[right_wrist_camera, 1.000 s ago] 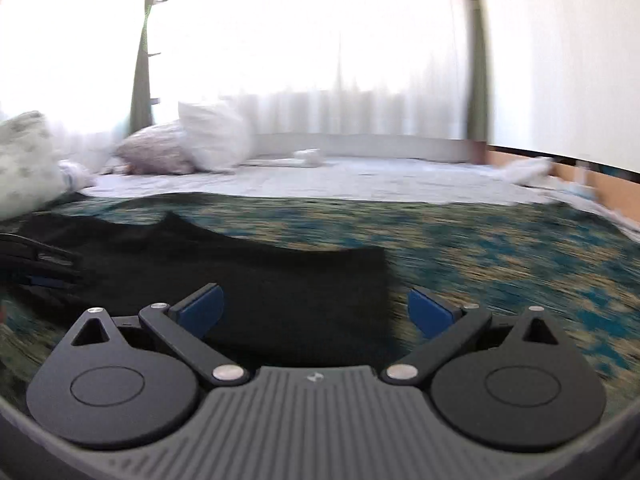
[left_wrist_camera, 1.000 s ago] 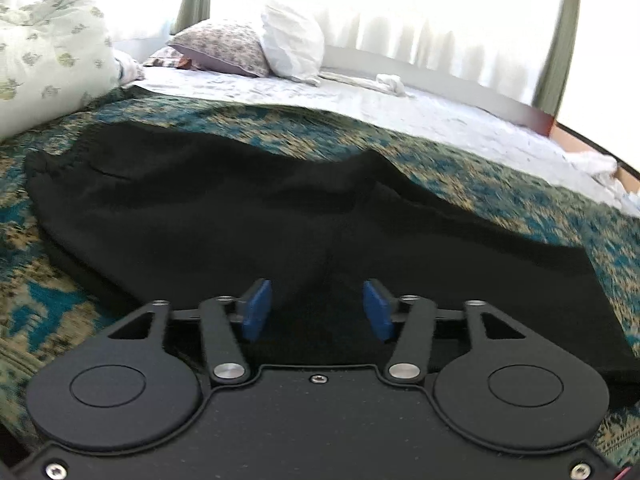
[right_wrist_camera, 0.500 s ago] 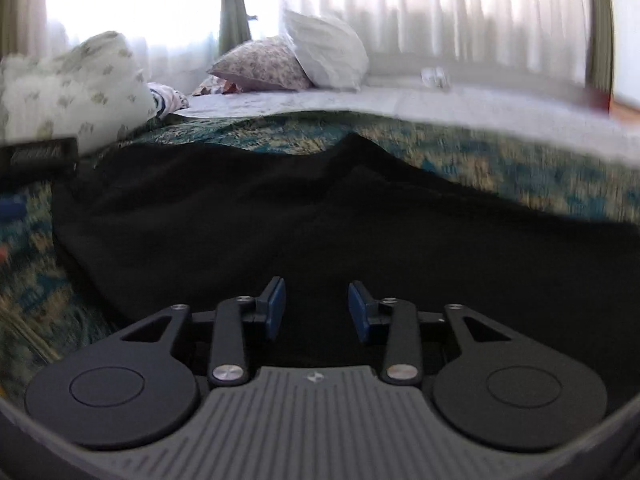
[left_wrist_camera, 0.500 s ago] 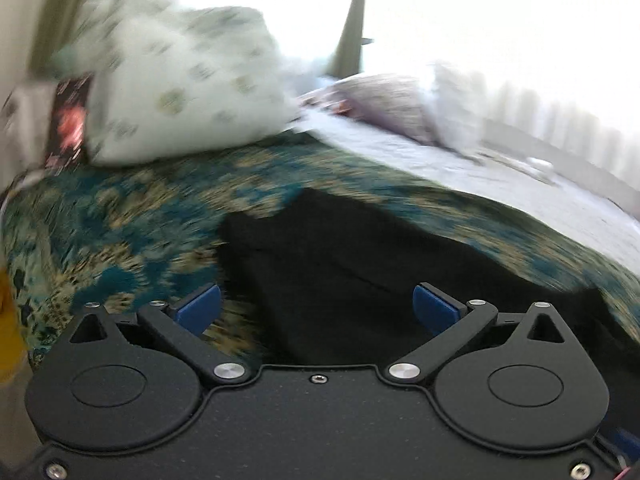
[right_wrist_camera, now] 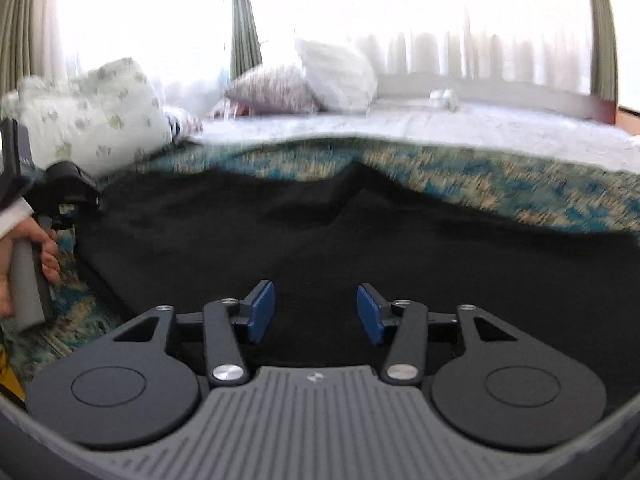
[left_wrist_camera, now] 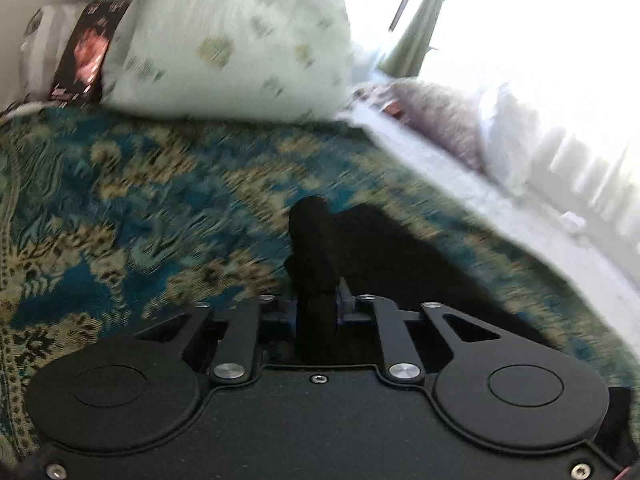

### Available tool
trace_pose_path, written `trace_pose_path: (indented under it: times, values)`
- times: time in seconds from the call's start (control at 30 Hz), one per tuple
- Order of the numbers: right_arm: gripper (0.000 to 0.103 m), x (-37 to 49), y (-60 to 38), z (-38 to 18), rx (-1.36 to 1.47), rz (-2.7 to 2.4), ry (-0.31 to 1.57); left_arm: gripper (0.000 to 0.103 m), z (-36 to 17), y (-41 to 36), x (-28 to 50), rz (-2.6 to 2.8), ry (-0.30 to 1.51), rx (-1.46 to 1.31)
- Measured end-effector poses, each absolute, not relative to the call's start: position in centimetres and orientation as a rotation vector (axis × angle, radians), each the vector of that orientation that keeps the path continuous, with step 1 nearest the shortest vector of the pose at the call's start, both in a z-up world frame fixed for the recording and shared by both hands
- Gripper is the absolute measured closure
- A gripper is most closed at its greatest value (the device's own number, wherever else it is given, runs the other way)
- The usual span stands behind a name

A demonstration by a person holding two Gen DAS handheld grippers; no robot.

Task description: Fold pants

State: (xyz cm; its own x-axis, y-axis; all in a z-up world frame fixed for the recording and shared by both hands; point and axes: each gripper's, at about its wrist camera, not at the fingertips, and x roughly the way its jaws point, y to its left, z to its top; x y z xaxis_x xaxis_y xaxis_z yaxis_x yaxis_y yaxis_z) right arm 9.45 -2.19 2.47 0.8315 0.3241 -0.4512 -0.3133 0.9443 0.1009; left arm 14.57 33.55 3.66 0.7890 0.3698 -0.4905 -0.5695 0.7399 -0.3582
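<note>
A bunched edge of the black pants (left_wrist_camera: 316, 264) was pinched by the closing left gripper (left_wrist_camera: 318, 308); the right gripper (right_wrist_camera: 316, 312), opening and empty, was held above them.

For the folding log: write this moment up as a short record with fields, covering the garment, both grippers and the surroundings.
garment: black pants, spread on a patterned teal bedspread
left gripper: jaws closing on a bunched fold of the pants, fabric between the pads
right gripper: jaws opening, pads apart over the pants, nothing pinched
person: hand on a grey handle at the right view's left edge
surroundings: pillows past the bedspread, bright curtained window
</note>
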Motion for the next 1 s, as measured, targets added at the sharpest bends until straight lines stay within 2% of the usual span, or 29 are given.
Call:
trace_pose_path:
  times: [0.07,0.13,0.3,0.4,0.57,0.67,0.7,0.73,0.8,0.87,1.0]
  values:
    - [0.031,8.4,-3.6,3.5,0.04,0.335,0.449,0.09,5.3,31.9,13.8,0.472,0.347,-0.494]
    - [0.03,7.7,-5.7,4.4,0.076,0.318,0.437,0.09,7.4,29.3,13.3,0.396,0.305,-0.437]
    - [0.031,7.0,-11.3,5.5,0.149,0.124,0.447,0.09,12.2,18.8,12.2,0.138,0.238,-0.211]
    - [0.036,6.3,-15.1,5.5,0.215,0.032,0.459,0.089,13.4,11.8,11.6,-0.082,0.249,-0.164]
    - [0.041,3.9,-20.2,5.1,0.265,-0.09,0.468,0.088,10.0,0.5,11.2,-0.368,0.354,-0.019]
    - [0.041,2.5,-22.0,4.9,0.274,-0.136,0.475,0.087,6.1,-3.4,11.5,-0.447,0.507,0.02]
    - [0.041,2.1,-22.5,4.7,0.279,-0.145,0.479,0.085,5.0,-4.2,11.5,-0.466,0.559,0.03]
    - [0.041,1.9,-22.9,4.5,0.286,-0.152,0.485,0.08,3.9,-4.8,11.3,-0.484,0.605,0.043]
    - [0.041,1.7,-23.5,4.1,0.307,-0.156,0.492,0.072,3.0,-5.5,9.9,-0.5,0.619,0.067]
    - [0.041,1.7,-23.8,3.8,0.339,-0.143,0.49,0.049,3.2,-5.0,8.3,-0.515,0.588,0.095]
    - [0.041,1.8,-23.3,3.7,0.386,-0.082,0.467,0.045,5.7,-2.3,6.1,-0.496,0.558,0.047]
